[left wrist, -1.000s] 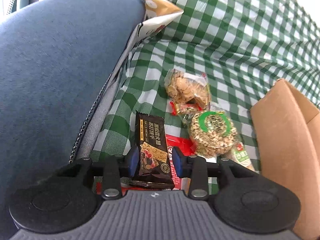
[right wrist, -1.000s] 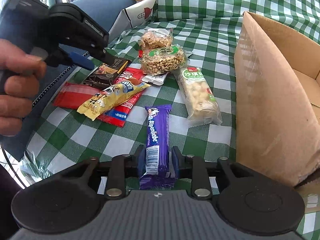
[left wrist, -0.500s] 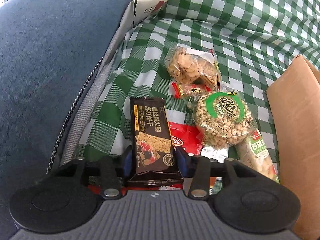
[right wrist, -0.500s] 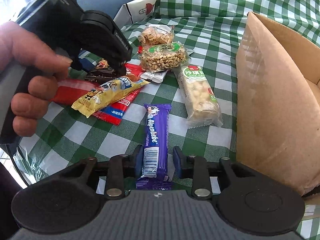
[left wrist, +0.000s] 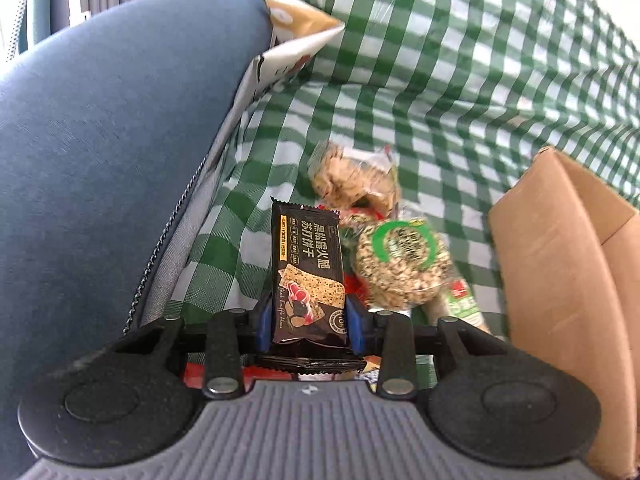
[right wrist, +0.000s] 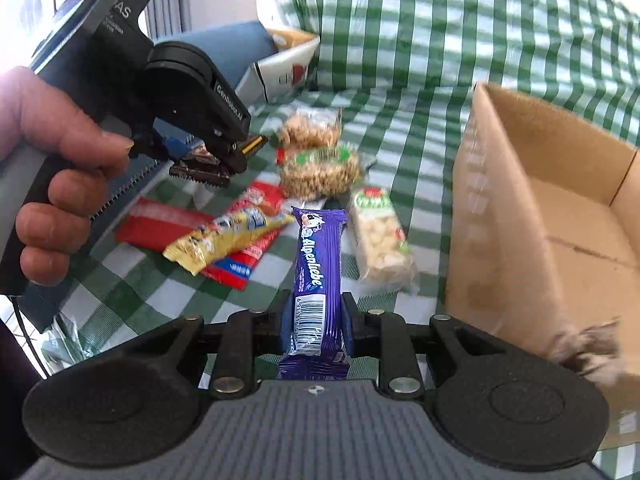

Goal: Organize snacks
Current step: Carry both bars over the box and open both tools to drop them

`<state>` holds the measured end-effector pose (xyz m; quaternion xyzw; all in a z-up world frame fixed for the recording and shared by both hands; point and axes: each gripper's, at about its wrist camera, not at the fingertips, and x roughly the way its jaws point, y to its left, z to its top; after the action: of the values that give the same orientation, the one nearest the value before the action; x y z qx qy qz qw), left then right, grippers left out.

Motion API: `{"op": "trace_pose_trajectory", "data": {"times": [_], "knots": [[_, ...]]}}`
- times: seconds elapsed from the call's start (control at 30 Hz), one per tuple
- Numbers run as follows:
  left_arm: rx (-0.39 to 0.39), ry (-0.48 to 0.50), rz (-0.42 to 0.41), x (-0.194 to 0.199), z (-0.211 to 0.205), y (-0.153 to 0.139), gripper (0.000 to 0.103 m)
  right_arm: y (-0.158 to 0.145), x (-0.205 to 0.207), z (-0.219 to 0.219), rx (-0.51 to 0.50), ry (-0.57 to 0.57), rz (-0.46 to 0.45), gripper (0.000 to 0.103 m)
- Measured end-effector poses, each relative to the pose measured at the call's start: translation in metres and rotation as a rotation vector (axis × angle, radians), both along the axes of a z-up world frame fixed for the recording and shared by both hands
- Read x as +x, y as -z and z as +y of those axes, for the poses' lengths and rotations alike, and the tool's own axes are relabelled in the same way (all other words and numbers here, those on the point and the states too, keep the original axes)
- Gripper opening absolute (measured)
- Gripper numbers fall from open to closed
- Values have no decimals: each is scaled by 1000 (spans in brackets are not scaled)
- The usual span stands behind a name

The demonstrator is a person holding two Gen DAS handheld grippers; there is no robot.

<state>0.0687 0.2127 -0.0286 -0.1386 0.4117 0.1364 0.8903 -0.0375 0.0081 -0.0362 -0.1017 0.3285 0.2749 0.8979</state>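
My left gripper holds a black cracker pack upright, its blue pads still closing on the pack's lower end, raised above the green checked cloth. The right wrist view shows that gripper in a hand at upper left, the dark pack hanging from it. My right gripper grips a purple Alpenliebe bar by its barcode end, its jaws closing tight, and the bar is tilted up off the cloth. An open cardboard box stands to the right.
On the cloth lie a yellow pack, red packs, a round cereal bag, a nut bag and a green-labelled white bar. A blue cushion fills the left. A paper bag stands behind.
The left gripper's pads closed onto the black pack and lifted it off the pile. The right gripper tightened on the purple bar and raised it; the view now sits higher.
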Motion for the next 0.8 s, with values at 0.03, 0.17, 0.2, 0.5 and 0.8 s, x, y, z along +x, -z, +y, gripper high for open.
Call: {"op": "trace_pose_trajectory", "data": {"times": [0.03, 0.17, 0.2, 0.5, 0.8], "knots": [[-4, 3, -9, -3, -1, -4, 40, -3, -2, -2, 3, -2, -14, 26], [-21, 22, -51, -11, -7, -16, 40, -19, -10, -11, 23, 8, -75, 26], [-25, 28, -63, -12, -9, -19, 40, -25, -10, -14, 39, 13, -84, 26], [-67, 44, -141, -7, -26, -36, 40, -91, 21, -66, 129, 45, -255, 26], [-2, 98, -176, -3, -53, -40, 40, -83, 87, -152, 138, 248, -291, 26]]}}
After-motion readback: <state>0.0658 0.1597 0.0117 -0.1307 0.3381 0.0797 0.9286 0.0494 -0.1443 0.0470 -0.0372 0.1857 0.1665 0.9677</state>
